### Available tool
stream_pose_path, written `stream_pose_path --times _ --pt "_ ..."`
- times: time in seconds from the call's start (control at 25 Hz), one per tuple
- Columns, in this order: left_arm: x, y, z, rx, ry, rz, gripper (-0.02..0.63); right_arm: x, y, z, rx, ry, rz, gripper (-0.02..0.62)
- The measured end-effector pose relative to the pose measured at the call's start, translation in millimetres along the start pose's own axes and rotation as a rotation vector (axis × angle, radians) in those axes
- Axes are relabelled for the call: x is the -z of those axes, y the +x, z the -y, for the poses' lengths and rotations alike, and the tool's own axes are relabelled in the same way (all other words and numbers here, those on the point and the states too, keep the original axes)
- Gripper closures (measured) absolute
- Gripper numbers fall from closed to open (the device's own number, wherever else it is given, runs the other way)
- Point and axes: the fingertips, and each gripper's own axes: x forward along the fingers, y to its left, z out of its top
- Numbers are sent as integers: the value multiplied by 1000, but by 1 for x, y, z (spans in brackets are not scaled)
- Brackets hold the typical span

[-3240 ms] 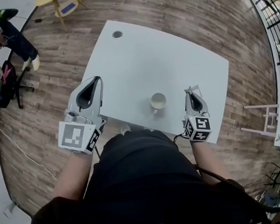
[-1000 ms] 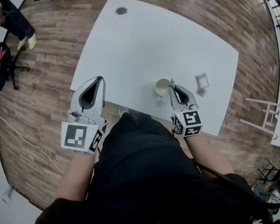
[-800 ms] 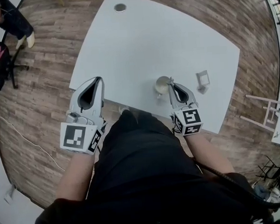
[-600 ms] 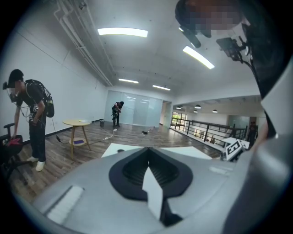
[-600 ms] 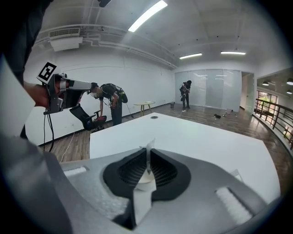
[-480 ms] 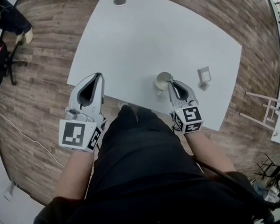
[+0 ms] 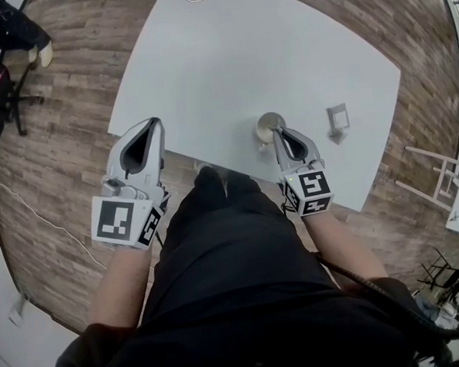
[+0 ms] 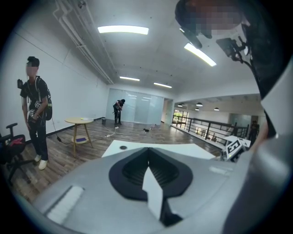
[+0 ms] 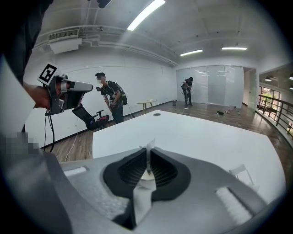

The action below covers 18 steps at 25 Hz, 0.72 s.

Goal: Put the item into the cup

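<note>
The right gripper (image 9: 148,151) has its jaws drawn almost together, pinching a thin white item (image 9: 149,143). The item is a flat sliver. Its long axis follows the line of the jaws, and its free end pokes out past the tips toward 12 o'clock in the right gripper view, leaning slightly to 1 o'clock.

In the head view those tips sit at the 5 o'clock edge of the cup (image 7: 266,124). Whether the item reaches inside the cup cannot be made out. The cup stands upright on the white table (image 7: 230,62), close to its near edge. A small white frame (image 7: 337,123) rests on the table at 3 o'clock from the cup, apart from it.

The left gripper (image 7: 157,121) is well apart at 9 o'clock, by the table's near-left edge. Its jaws are closed together with nothing between them.
</note>
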Motion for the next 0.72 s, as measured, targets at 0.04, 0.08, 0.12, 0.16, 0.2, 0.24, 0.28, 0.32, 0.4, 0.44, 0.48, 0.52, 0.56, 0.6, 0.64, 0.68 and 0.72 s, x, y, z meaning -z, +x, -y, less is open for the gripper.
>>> stream_pose_path --times 0.04,0.08,0.12,0.16,0.2,0.24,0.28,0.32,0.4,0.44,0.48,0.52,0.56,0.6,0.64,0.68,0.72 --pt "1 -1 0 -2 -2 -2 607 1 0 0 -1 0 -3 571" --pt "2 -2 -1 -4 -4 -4 607 2 1 -1 -3 -1 -6 571" --pt "3 -2 -1 -7 -6 -5 607 3 1 -1 -5 -3 -9 571" --pt "4 -3 -1 -11 -8 -4 607 4 1 -1 -8 -5 -11 571" --pt "4 -4 -2 -16 -9 -4 607 4 2 -1 -11 -7 -12 571" --pt "4 -4 -2 -19 -11 -3 607 4 2 -1 -13 -9 -11 571" --pt "5 -5 -2 -23 -12 -3 607 4 2 0 -14 -10 -10 571" --pt "5 -5 -2 -26 -14 -2 607 3 2 1 -13 -12 -8 571" --pt "5 -5 -2 -29 -19 1 607 2 2 2 -14 -16 -4 569" --pt "5 -5 -2 -31 -22 2 607 2 1 2 -16 -19 -4 569" --pt "6 -6 -3 -34 -23 3 607 2 1 1 -19 -22 -5 568" --pt "6 -7 -3 -36 -23 4 607 3 2 1 -23 -24 -7 562" --pt "5 -8 -3 -40 -21 6 607 3 2 1 -26 -26 -9 549" --pt "5 -8 -3 -44 -20 10 607 4 2 1 -29 -27 -11 535" --pt "4 -9 -3 -49 -20 15 607 4 1 1 -31 -29 -12 526" --pt "3 -9 -4 -52 -21 20 607 5 1 1 -32 -31 -14 523" --pt "3 -10 -5 -54 -23 24 607 4 1 1 -32 -33 -15 522"
